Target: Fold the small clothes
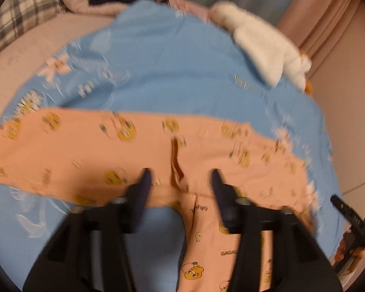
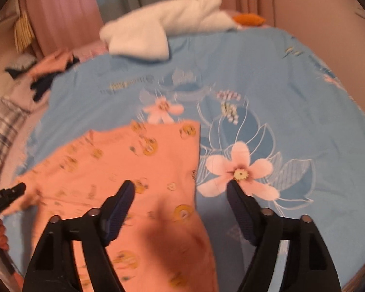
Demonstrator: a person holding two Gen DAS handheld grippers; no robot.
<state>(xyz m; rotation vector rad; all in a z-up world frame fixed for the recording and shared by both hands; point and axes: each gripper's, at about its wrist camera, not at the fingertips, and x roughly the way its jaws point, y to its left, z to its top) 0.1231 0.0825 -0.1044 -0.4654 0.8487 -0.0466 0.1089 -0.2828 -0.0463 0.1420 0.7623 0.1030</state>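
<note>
The peach pants point(image 1: 143, 150) were lying flat on the blue sheet point(image 1: 170, 68), legs out sideways and a bit folded near the crotch, with a white plush point(image 1: 262, 46) sitting up by the far edge. Left gripper point(image 1: 180, 180) hung right over the pants with its fingers spread and holding nothing. Right gripper point(image 2: 180, 189) was spread wide too, one finger over the pants and the other over the sheet's pink flower point(image 2: 238, 172).

- Blue floral sheet point(image 2: 292, 92) lies flat and bare across centre and right of the right wrist view; open passage there
- White plush toy point(image 2: 163, 29) occupies the top centre edge; blocks the far side
- Heap of dark and pink clothes point(image 2: 43, 73) at upper left; obstructs that corner
- Peach garment point(image 1: 85, 150) spreads across mid-frame in the left wrist view; bare sheet above it
</note>
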